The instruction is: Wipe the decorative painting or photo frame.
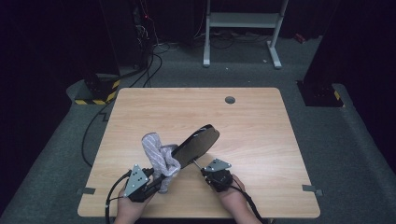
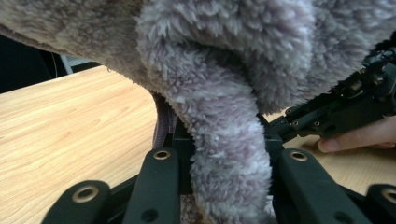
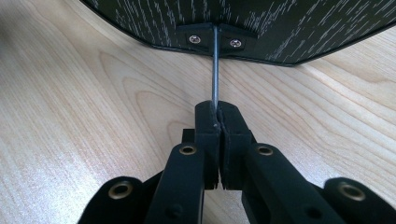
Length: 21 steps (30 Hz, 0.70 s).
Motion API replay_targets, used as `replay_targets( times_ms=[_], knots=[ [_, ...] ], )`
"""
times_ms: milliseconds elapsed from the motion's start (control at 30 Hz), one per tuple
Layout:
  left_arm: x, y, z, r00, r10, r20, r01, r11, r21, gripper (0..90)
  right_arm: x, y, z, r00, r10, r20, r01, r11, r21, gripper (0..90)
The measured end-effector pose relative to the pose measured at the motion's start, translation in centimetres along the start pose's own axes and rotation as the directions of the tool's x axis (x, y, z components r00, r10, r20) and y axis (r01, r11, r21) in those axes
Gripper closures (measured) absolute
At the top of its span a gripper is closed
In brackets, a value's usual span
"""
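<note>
Between left tongs (image 2: 224, 154), fluffy grey cloth (image 2: 224, 93)

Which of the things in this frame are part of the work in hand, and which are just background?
In the job:
- fluffy grey cloth, clamped in the left gripper
- black oval panel, held by its thin metal rod in the right gripper

Just there:
- table with its grommet hole
- white metal stand
- floor cables
</note>
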<state>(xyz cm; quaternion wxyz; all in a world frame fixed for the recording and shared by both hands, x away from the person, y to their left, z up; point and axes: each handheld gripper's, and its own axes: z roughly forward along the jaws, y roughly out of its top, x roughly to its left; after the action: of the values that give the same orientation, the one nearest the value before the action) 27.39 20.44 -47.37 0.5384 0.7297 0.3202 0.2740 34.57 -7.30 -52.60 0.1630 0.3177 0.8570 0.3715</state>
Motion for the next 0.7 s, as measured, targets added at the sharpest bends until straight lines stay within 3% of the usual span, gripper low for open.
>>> replay_targets(
  times_ms=[133,367,467,567,700],
  knots=[
    [-0.3,0.7,-0.8,1.0000,0.006,-0.001,-0.006,0.9990,-0.043,69.6,0.0,0.0,0.0,1.0000,-0.003,0.000,0.003,1.000,0.001,88.2],
    [-0.8,3.3,-2.1,0.9999,0.017,0.002,-0.017,0.9921,-0.124,69.2,0.1,0.0,0.0,1.0000,-0.003,0.002,0.003,1.000,0.000,88.4],
    [-1.1,4.1,-2.2,0.9992,0.038,-0.009,-0.039,0.9888,-0.144,69.0,0.1,0.0,0.0,1.0000,-0.005,0.004,0.005,1.000,0.000,88.4],
    [-1.0,3.6,-2.1,0.9996,0.028,-0.002,-0.028,0.9886,-0.148,69.0,0.1,0.0,0.0,1.0000,-0.005,0.003,0.005,1.000,0.001,88.4],
    [-0.6,2.2,-1.6,0.9998,0.022,-0.001,-0.022,0.9940,-0.107,69.0,0.1,0.0,0.0,1.0000,-0.004,0.002,0.004,1.000,0.000,88.4]
  ],
)
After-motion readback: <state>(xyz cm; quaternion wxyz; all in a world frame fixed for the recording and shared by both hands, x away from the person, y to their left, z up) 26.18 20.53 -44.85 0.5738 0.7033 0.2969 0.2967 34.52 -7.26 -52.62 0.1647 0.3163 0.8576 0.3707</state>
